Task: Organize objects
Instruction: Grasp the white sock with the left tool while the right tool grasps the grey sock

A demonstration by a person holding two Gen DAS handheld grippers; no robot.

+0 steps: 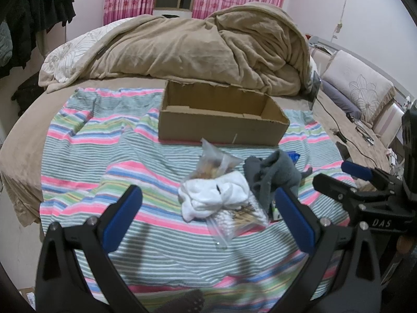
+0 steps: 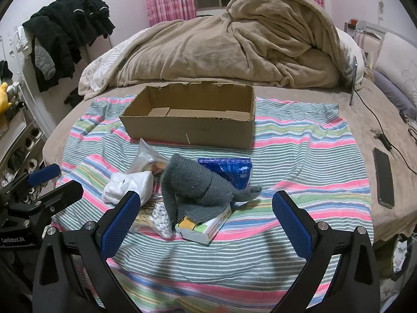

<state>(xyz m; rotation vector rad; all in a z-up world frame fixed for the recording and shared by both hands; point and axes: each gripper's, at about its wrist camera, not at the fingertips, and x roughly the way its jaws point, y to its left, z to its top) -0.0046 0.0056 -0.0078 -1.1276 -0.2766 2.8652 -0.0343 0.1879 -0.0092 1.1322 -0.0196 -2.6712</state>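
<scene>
grippers both empty: left gripper (image 1: 208, 216) has its jaws wide apart, low over the striped cloth (image 1: 146, 161), bracketing the white socks (image 1: 212, 195) from the near side without touching; right gripper (image 2: 206, 219) equally spread, hovering just short of the pile with the grey knit (image 2: 194, 185) between its finger lines. both are held level, pointing forward across the bed toward the cardboard box (image 2: 190, 117), left one slightly behind and beside the right. pile sits in front of the box, clear of it: socks and knit are soft and light, so pinch a bunched fold at mid-mass, not an edge, or they'll drape and drag neighbours. the bag of cotton swabs (image 2: 161, 221) and the snack bag (image 1: 213, 167) are slick film, so grab the gathered top. small carton (image 2: 206, 227) is stiff, half under the knit; blue pack (image 2: 226, 169) likely crinkly. box looks empty, nothing sorted yet. phone (image 2: 384, 177) lies well to the right, off the cloth.
</scene>
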